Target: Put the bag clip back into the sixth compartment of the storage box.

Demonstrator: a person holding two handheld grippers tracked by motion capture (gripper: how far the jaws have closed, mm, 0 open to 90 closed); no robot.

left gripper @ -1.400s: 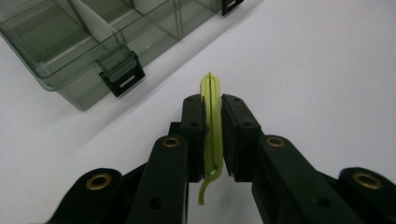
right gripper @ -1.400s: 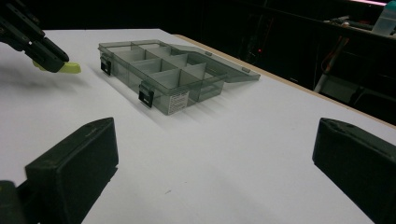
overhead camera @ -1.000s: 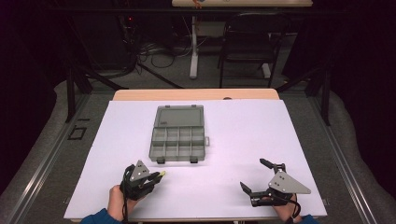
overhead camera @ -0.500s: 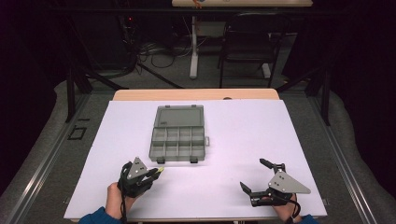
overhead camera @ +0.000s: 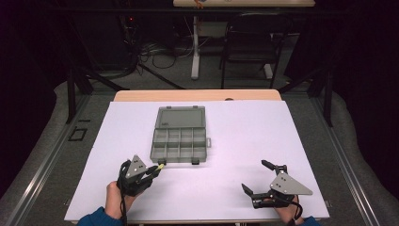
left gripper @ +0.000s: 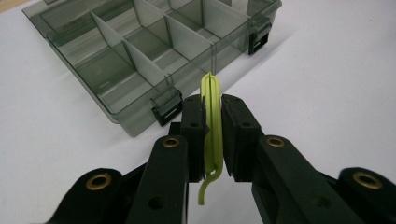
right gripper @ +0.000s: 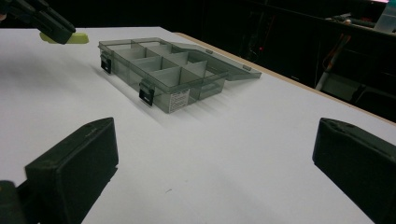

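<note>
Pinching a thin yellow-green plastic clip point(left gripper: 211, 121), the left gripper point(overhead camera: 157, 169) nears the smoky transparent compartment box point(overhead camera: 179, 139); the right gripper point(overhead camera: 258, 176) rests with jaws spread.

This looks like a lab or recording workroom: a white-covered desk point(overhead camera: 291, 141) fills the frame's centre, while tangled cables point(overhead camera: 150, 52), a dark chair point(overhead camera: 249, 44) and another table's leg point(overhead camera: 195, 47) stand in the dim upper part.

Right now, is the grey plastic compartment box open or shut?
Open. The grey translucent plastic compartment box has its lid folded flat back on the white table, dividers exposed; the visible compartments look empty.
</note>
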